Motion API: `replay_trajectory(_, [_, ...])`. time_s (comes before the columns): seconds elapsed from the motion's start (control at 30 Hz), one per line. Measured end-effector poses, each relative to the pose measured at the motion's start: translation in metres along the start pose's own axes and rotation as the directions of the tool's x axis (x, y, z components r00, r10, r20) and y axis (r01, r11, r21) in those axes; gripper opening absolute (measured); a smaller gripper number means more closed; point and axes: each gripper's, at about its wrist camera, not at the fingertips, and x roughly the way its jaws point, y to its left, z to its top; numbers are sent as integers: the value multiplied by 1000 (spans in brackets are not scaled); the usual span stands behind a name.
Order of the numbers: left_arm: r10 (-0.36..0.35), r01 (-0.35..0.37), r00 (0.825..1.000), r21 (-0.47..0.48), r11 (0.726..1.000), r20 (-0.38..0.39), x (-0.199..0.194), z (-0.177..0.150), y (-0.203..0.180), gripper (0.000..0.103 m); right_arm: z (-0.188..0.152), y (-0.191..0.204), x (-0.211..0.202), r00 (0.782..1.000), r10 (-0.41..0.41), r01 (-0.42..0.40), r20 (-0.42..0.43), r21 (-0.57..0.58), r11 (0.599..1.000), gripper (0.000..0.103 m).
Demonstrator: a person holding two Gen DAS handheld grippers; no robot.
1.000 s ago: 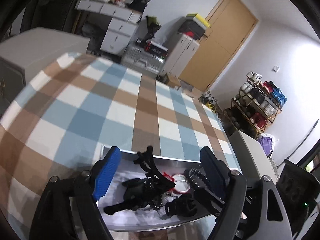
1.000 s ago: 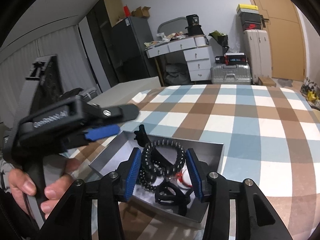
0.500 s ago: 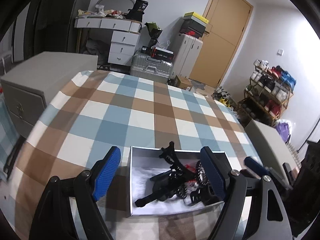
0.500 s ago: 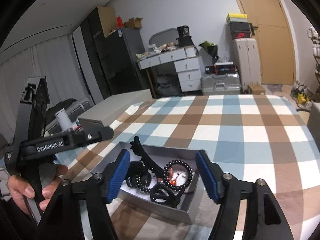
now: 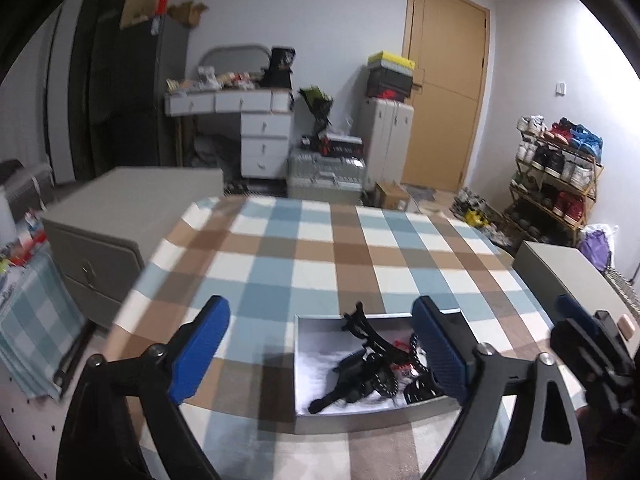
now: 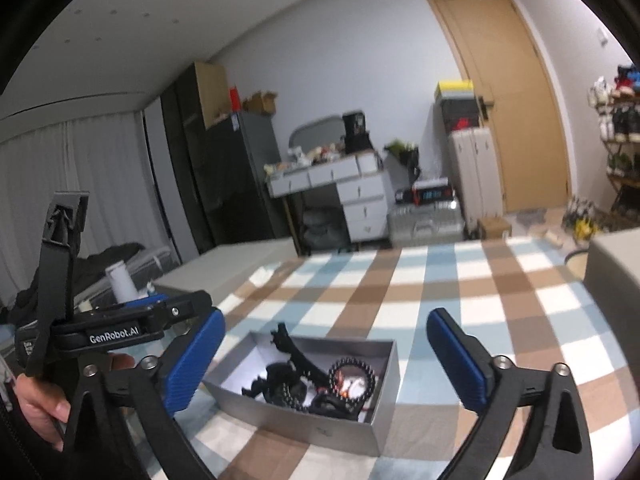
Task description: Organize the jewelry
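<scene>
A grey open box (image 5: 372, 414) (image 6: 320, 426) sits on the checked tablecloth near the front edge. It holds black hair clips (image 5: 360, 368) (image 6: 294, 364), a black bead bracelet (image 6: 352, 376) (image 5: 384, 386) and a small red and white item (image 6: 348, 386). My left gripper (image 5: 320, 354) is open and empty, held above and behind the box. My right gripper (image 6: 324, 356) is open and empty, raised above the box. The left gripper's body shows at the left of the right wrist view (image 6: 120, 330).
The checked tablecloth (image 5: 320, 248) stretches away behind the box. A grey cabinet (image 5: 120, 208) stands left of the table and another grey unit (image 5: 568, 280) at its right. Drawers, suitcases and a shoe rack (image 5: 556, 176) stand further off.
My right gripper has let go of the bead bracelet, which now lies in the box, and has opened wide. Both grippers have pulled back and up from the box.
</scene>
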Motion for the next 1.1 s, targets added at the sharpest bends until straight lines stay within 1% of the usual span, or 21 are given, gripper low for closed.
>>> replay_trajectory(0.03, [10,-10,1000,2,1000,28,-3,0,1,98,1,2,-6,999,-4,4,33,-10,1000,103])
replay_trajectory(0.07, [21,-21,998,2,1000,57,-6,-1,1,98,2,4,-9,998,-4,5,56,-18,1000,103])
replay_trajectory(0.1, [29,-29,994,0,1000,104,-12,-1,3,99,2,6,-14,996,-9,11,84,-29,1000,103])
replay_trajectory(0.17, [42,-44,986,10,999,161,-17,-3,3,101,1,9,-20,990,-30,37,136,-48,998,103])
replay_trajectory(0.23, [65,-71,974,19,997,218,-19,-6,4,102,-2,11,-24,983,-57,69,173,-66,995,103])
replay_trajectory(0.27, [70,-77,969,22,997,236,-18,-8,4,102,-3,11,-24,980,-72,88,185,-75,993,103])
replay_trajectory(0.3, [73,-81,968,24,996,242,-17,-10,5,102,-5,12,-24,975,-104,123,196,-86,989,103])
replay_trajectory(0.37, [76,-87,963,30,996,257,-15,-14,6,102,-9,12,-22,970,-135,158,204,-99,983,103])
replay_trajectory(0.47, [126,-146,957,56,988,262,-10,-19,4,102,-13,12,-19,967,-160,185,199,-116,976,103])
replay_trajectory(0.53, [142,-161,953,52,985,267,-6,-22,6,102,-15,13,-16,966,-178,204,188,-132,970,103])
replay_trajectory(0.67, [160,-180,953,53,982,259,-2,-28,10,102,-19,14,-12,966,-188,217,176,-158,963,103])
replay_trajectory(0.73, [154,-175,957,68,982,246,0,-30,9,102,-21,15,-12,966,-192,221,172,-171,960,103])
replay_trajectory(0.9, [139,-159,964,69,985,228,2,-38,8,102,-27,14,-6,966,-211,236,147,-179,955,103])
replay_trajectory(1.1, [132,-153,966,82,985,222,6,-45,4,102,-28,8,1,971,-219,233,96,-168,958,103])
